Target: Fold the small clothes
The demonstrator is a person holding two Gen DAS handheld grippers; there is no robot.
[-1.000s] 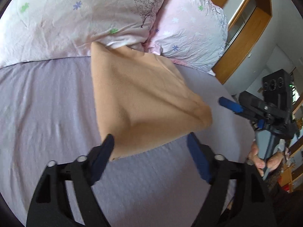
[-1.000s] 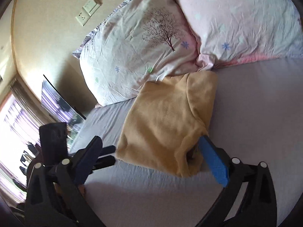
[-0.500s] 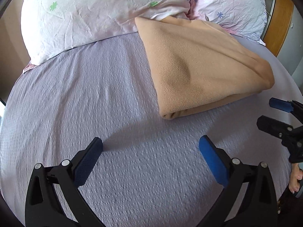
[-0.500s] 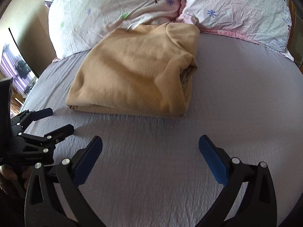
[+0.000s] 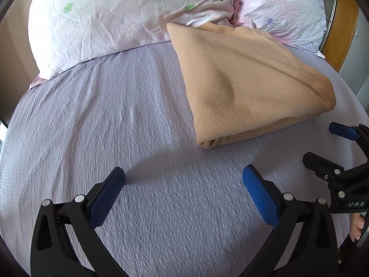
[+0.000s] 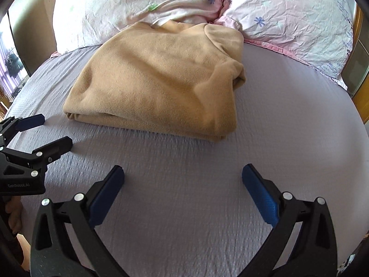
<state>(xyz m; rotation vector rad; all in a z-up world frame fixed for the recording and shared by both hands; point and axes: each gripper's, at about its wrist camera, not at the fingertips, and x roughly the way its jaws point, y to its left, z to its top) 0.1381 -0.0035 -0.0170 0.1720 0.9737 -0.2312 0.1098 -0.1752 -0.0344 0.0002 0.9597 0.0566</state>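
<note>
A tan fleece garment [image 5: 242, 85] lies folded into a thick rectangle on the lilac bed sheet [image 5: 115, 120], its far edge against the pillows. It also shows in the right wrist view [image 6: 156, 80]. My left gripper [image 5: 183, 180] is open and empty, above the sheet short of the garment's near left corner. My right gripper [image 6: 183, 177] is open and empty, above the sheet in front of the garment's near edge. Each gripper shows in the other's view: the right one [image 5: 322, 143] at the right, the left one [image 6: 46, 131] at the left.
Two pale floral pillows [image 5: 129, 16] [image 6: 295, 16] lie at the head of the bed behind the garment. A wooden frame [image 5: 339, 30] stands beyond the bed's right side. A wall [image 6: 34, 20] and a window lie to the left.
Both grippers let go of the garment and drew back toward the near side of the bed. The garment now lies flat and folded on the sheet.
</note>
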